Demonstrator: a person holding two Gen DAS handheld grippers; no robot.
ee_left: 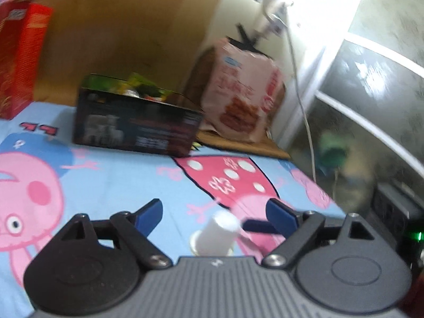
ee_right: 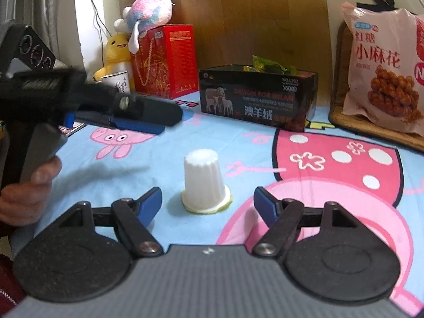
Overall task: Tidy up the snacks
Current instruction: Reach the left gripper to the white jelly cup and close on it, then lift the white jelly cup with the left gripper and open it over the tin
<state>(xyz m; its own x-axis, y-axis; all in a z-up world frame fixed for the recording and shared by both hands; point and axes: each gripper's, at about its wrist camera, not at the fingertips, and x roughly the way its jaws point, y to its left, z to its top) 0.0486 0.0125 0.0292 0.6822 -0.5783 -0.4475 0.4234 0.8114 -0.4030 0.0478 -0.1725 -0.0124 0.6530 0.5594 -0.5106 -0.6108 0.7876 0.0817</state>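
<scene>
We are looking along our right gripper (ee_right: pixel 207 201), whose blue-padded fingers (ee_right: pixel 151 203) are standing wide apart on either side of a white fluted jelly cup (ee_right: pixel 203 182). The cup is sitting upside down on its yellowish lid rim, on the blue cartoon-pig sheet (ee_right: pixel 331 175), in the gap between the fingers and a little ahead of them, touching neither.

Our left gripper (ee_left: pixel 214 213) is also gaping open and holding nothing; in its own blurred view the same cup (ee_left: pixel 217 234) is showing low in the frame, just in front of the gripper body, between the two fingers. From the right wrist view we are seeing that left gripper (ee_right: pixel 148 120) from the side, raised above the sheet at the left, with our left hand (ee_right: pixel 29 188) wrapping its handle.

Further back, a black cardboard box (ee_right: pixel 258 98) printed with sheep is standing open on the sheet, with green snack packets (ee_right: pixel 267 66) poking out of its top. To its right a pink bag of twisted dough snacks (ee_right: pixel 384 79) is leaning upright on a woven tray (ee_right: pixel 376 129). To its left a red gift box (ee_right: pixel 167 63) is standing against the wooden board, with a pastel plush toy (ee_right: pixel 149 9) lying on top, a yellow plush duck (ee_right: pixel 115 53) beside it and a white mug (ee_right: pixel 116 80) in front.
</scene>
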